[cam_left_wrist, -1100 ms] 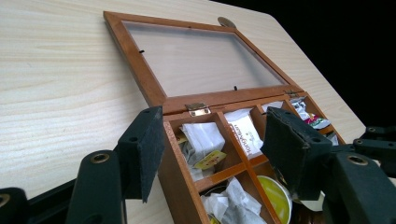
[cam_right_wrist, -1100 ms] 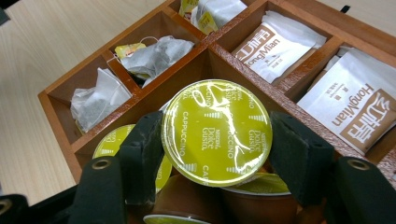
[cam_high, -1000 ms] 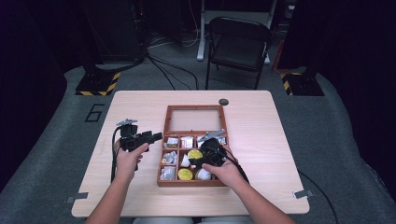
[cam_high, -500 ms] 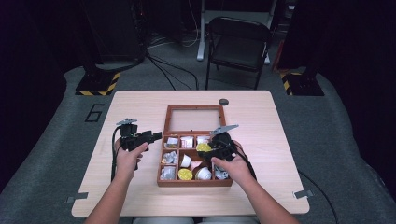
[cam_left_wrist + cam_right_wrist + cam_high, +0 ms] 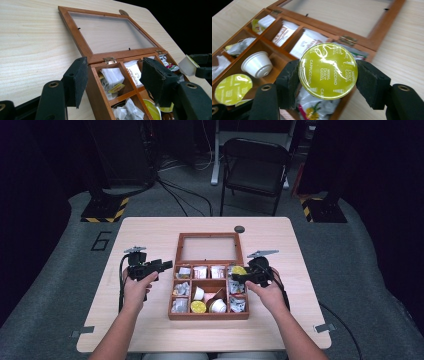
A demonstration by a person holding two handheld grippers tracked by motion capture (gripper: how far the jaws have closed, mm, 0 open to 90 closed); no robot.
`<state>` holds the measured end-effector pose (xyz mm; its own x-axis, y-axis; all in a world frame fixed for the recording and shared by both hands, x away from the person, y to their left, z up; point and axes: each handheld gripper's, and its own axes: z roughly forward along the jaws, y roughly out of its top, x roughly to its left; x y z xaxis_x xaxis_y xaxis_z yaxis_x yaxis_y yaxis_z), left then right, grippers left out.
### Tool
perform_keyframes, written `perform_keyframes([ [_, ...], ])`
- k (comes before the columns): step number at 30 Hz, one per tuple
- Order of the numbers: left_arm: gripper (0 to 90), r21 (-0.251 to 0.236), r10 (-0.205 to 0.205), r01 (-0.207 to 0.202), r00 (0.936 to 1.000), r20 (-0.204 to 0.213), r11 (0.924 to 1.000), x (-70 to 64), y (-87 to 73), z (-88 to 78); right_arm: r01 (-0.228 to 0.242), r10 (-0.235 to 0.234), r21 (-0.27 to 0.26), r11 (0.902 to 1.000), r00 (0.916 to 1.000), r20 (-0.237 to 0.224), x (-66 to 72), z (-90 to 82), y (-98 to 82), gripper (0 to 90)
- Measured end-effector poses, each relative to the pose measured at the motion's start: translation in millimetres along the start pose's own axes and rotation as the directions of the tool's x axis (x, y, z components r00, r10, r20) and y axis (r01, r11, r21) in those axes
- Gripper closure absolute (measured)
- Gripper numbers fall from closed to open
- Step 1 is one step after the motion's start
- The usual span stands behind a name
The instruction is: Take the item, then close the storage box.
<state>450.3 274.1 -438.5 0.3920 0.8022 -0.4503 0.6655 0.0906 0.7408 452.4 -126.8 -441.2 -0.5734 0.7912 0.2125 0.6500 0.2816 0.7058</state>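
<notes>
Light wood table (image 5: pixel 150 330) with rounded corners, bare grain, standing on grey carpet (image 5: pixel 55 285) marked with a painted 6 (image 5: pixel 101 240) off the table's far-left corner. Dark room behind: black folding chair (image 5: pixel 255 167) beyond the far edge, cables on the floor, yellow-black striped base plates (image 5: pixel 102 212) to either side. Small dark round disc (image 5: pixel 239 229) on the table just past the box. Wooden compartment box (image 5: pixel 207 316) sits mid-table, glass-paned lid (image 5: pixel 110 35) swung open and lying flat on the far side. Compartments hold tea bags, sachets, a white capsule (image 5: pixel 257 64) on its side, and another green-lidded capsule (image 5: pixel 232 88) in the near row. Right gripper (image 5: pixel 328 72) is over the box's right-hand column, jaws clamped on a capsule (image 5: pixel 327 70) with a yellow-green foil lid reading cappuccino, lifted clear above the sachets. Same capsule is visible in the left gripper view at the box's far right (image 5: pixel 188 66). Left gripper (image 5: pixel 115 80) is at the box's left side, jaws set moderately apart with nothing held, straddling the box's left wall near the hinge corner; one pad outside over bare table, the other over the compartments.
</notes>
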Motion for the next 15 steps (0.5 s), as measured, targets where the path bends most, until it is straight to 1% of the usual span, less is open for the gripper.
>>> perform_keyframes([
  [1,38.2,0.000,0.000,0.000,1.0000,0.000,1.0000,0.0,0.1,0.0,-0.013,0.013,-0.002,0.9999,0.9999,0.004,-3.4,-1.7,-0.2,37.4],
  [4,38.2,0.000,-0.001,0.001,1.0000,0.000,1.0000,-0.1,0.4,-0.2,-0.019,0.020,-0.023,0.9995,0.9994,0.027,-14.2,-5.8,-1.1,37.4],
  [6,38.3,0.002,-0.003,0.003,1.0000,0.001,1.0000,-0.2,0.6,0.1,-0.036,0.037,-0.023,0.9991,0.9982,0.047,-20.0,-8.7,-2.4,37.4],
  [9,38.2,0.007,0.001,-0.001,1.0000,-0.001,1.0000,0.3,0.7,0.7,-0.038,0.040,-0.029,0.9988,0.9961,0.079,-30.5,-12.1,-4.6,37.4],
  [10,38.2,0.005,-0.003,0.003,1.0000,-0.001,1.0000,0.1,0.7,1.4,-0.045,0.047,-0.031,0.9985,0.9946,0.093,-33.5,-13.5,-5.3,37.4],
  [11,38.2,0.007,-0.004,0.004,1.0000,0.000,1.0000,0.1,0.7,1.8,-0.050,0.053,-0.033,0.9982,0.9938,0.098,-36.9,-14.8,-6.1,37.4],
  [13,38.2,0.007,-0.002,0.002,1.0000,0.001,1.0000,0.3,1.0,2.7,-0.079,0.082,-0.040,0.9961,0.9915,0.101,-42.9,-17.5,-7.9,37.4],
  [14,38.2,0.008,-0.001,0.001,1.0000,0.002,1.0000,0.3,1.1,2.9,-0.081,0.086,-0.046,0.9956,0.9904,0.108,-46.8,-18.4,-9.2,37.4],
  [15,38.2,0.007,-0.001,0.001,1.0000,0.001,1.0000,0.1,1.3,3.1,-0.096,0.101,-0.044,0.9944,0.9876,0.121,-49.9,-19.6,-10.6,37.4],
])
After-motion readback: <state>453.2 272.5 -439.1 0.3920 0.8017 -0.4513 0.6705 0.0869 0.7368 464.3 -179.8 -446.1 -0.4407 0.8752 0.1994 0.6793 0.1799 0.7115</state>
